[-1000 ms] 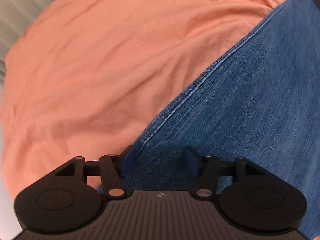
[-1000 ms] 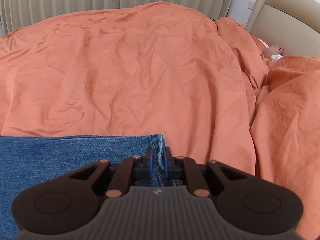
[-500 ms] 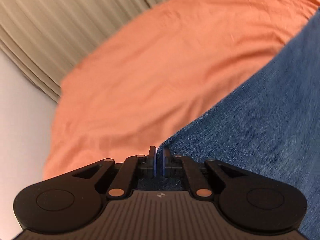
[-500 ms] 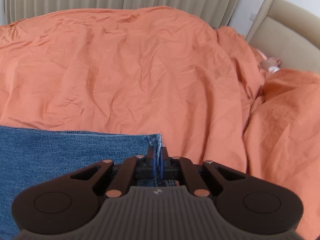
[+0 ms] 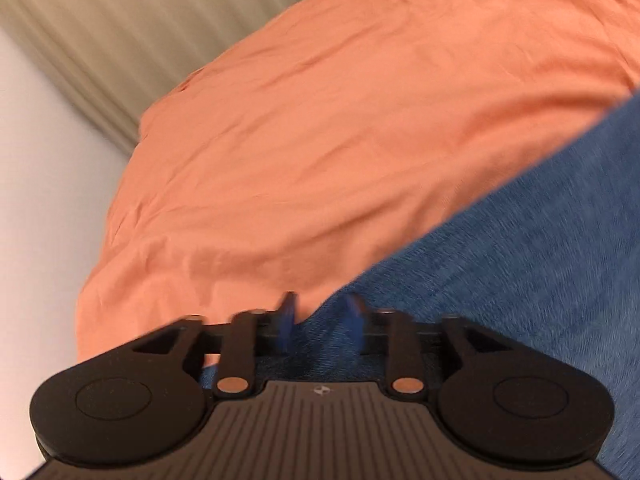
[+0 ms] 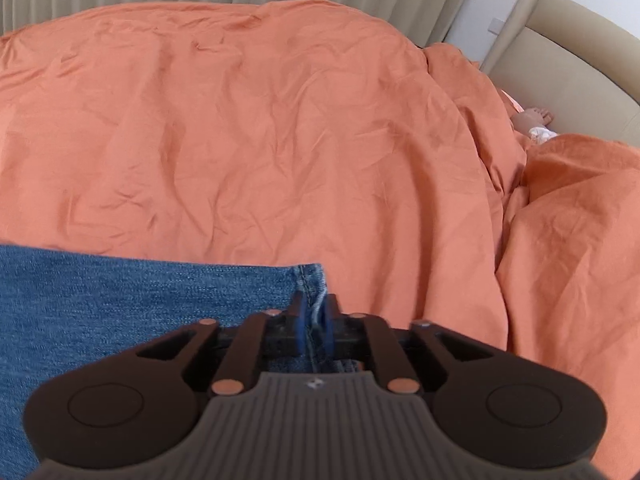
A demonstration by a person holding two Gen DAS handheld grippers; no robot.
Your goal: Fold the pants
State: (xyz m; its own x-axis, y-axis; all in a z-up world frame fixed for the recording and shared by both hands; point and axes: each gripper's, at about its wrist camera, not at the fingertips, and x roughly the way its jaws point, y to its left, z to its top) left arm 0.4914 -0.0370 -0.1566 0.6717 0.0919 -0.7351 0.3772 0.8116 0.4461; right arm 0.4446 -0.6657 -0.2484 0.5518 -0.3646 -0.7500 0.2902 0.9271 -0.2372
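Blue denim pants lie flat on an orange duvet. In the left wrist view the pants [image 5: 520, 272] fill the lower right, and my left gripper [image 5: 320, 316] is open, its blue pads apart astride the denim's edge; the frame is blurred. In the right wrist view the pants [image 6: 140, 300] lie at lower left with a stitched hem at their right corner. My right gripper [image 6: 314, 320] has its pads slightly apart around that hem, with the denim between them.
The orange duvet [image 6: 260, 140] covers the bed, bunched into a ridge [image 6: 568, 220] at right. A beige headboard [image 6: 560, 60] and a bare foot [image 6: 534, 118] are at far right. Pleated curtains [image 5: 100, 40] hang behind, with a white wall [image 5: 40, 220] at left.
My left gripper closed on the pants' edge half a second ago and has now opened again. My right gripper's pads have parted slightly at the hem; the view has lifted a little.
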